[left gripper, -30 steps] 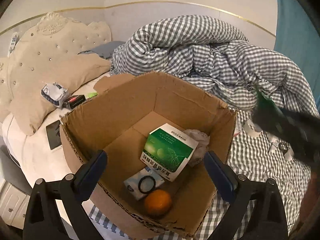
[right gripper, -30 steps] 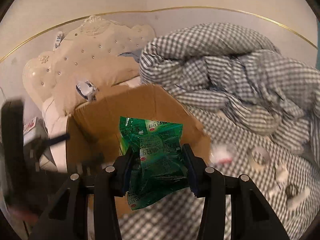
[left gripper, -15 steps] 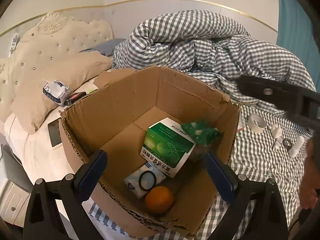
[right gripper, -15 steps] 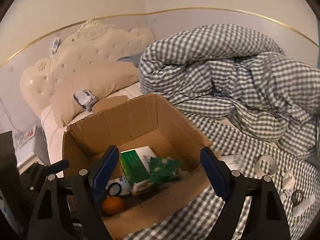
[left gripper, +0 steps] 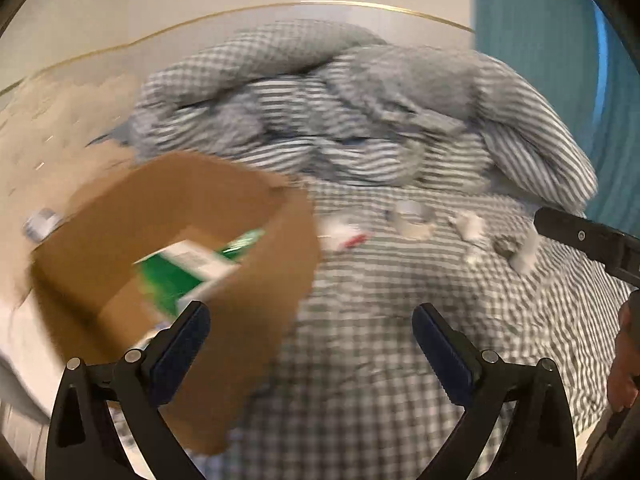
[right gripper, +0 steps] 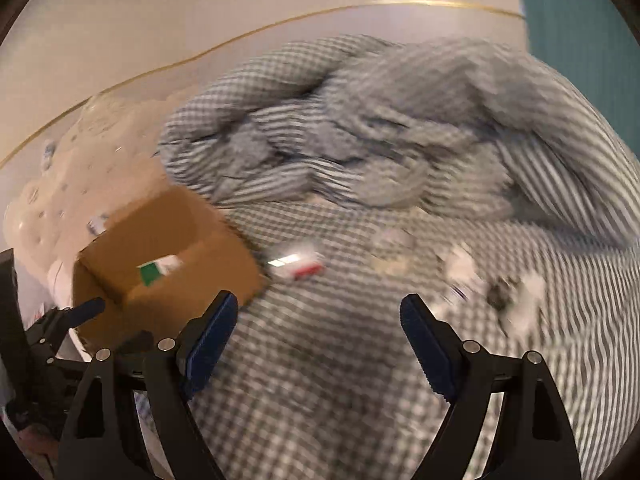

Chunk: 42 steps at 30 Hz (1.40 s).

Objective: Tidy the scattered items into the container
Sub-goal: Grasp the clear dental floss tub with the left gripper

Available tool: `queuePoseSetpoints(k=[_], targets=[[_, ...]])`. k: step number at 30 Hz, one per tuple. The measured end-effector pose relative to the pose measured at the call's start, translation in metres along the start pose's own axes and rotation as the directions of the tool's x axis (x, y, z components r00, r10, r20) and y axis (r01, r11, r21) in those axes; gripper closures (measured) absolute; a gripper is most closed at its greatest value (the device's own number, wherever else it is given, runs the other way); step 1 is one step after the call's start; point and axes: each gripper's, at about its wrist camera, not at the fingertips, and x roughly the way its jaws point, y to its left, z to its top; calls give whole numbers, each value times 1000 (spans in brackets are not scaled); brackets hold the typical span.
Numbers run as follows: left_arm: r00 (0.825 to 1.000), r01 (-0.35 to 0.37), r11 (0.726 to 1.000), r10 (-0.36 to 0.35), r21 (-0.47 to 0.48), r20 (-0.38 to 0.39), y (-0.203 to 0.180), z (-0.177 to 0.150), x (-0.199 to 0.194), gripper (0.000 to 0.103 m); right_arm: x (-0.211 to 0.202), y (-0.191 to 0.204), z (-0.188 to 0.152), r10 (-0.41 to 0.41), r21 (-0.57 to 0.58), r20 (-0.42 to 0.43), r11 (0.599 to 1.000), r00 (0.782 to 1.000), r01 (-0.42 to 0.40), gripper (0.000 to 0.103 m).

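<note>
Both views are motion-blurred. The brown cardboard box (left gripper: 256,264) stands on the bed at the left and holds a green-and-white carton (left gripper: 176,276); it also shows in the right wrist view (right gripper: 168,256). My left gripper (left gripper: 310,344) is open and empty, above the checked sheet beside the box. My right gripper (right gripper: 318,332) is open and empty too, right of the box. Small white items lie scattered on the sheet: a white-and-red packet (right gripper: 298,264), a tape roll (left gripper: 412,220), and several small white pieces (left gripper: 520,252).
A rumpled grey checked duvet (left gripper: 360,120) is heaped at the back of the bed. A cream tufted headboard and pillow (right gripper: 80,184) are at the left. A teal curtain (left gripper: 540,60) hangs at the right. The other gripper's black arm (left gripper: 592,240) shows at the right edge.
The right gripper dropped the green packet into the box and now stands open. Both grippers have swung right, away from the box, toward the scattered items on the sheet.
</note>
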Motion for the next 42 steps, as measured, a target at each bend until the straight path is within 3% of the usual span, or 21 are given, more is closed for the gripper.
queuePoseSetpoints(k=[4, 10, 13, 14, 18, 21, 23, 27, 30, 36, 37, 39, 41, 42], targets=[[999, 36, 997, -35, 73, -20, -33, 4, 45, 0, -4, -44, -17, -44, 56, -19, 997, 999, 45, 20], [998, -49, 982, 53, 180, -20, -34, 7, 130, 0, 0, -93, -34, -80, 118, -46, 989, 996, 85, 20], [994, -108, 949, 105, 296, 26, -36, 10, 155, 0, 9, -114, -40, -67, 163, -60, 984, 996, 76, 20], [991, -131, 925, 123, 356, 47, -41, 12, 163, 0, 15, -119, -41, -69, 176, -69, 981, 995, 80, 20], [982, -190, 886, 180, 424, 65, -43, 24, 190, 0, 36, -134, -46, -70, 216, -99, 972, 993, 90, 20], [978, -206, 892, 192, 402, 76, -36, 36, 205, 0, 50, -139, -52, -63, 224, -123, 970, 990, 90, 20], [984, -180, 909, 166, 376, 69, -31, 44, 212, 0, 57, -141, -56, -62, 223, -136, 970, 989, 91, 20], [995, -89, 935, 95, 344, 1, -28, 58, 238, 0, 64, -149, -61, -50, 239, -147, 967, 988, 85, 20], [997, -44, 939, 62, 341, -40, -32, 58, 257, 0, 67, -157, -64, -46, 260, -154, 962, 987, 86, 20], [983, -5, 947, 63, 320, -171, -37, 46, 297, 0, 66, -167, -66, -25, 311, -152, 948, 988, 72, 20], [984, -7, 952, 60, 306, -165, -37, 44, 298, 0, 64, -165, -66, -25, 305, -147, 950, 989, 70, 20], [987, 2, 961, 43, 277, -157, -37, 45, 292, 9, 62, -162, -66, -25, 296, -142, 953, 990, 66, 20], [987, 2, 963, 43, 271, -157, -40, 44, 286, 27, 62, -160, -65, -19, 297, -142, 953, 990, 61, 20], [988, 3, 961, 41, 278, -151, -43, 43, 281, 30, 62, -158, -66, -19, 299, -145, 952, 989, 62, 20]])
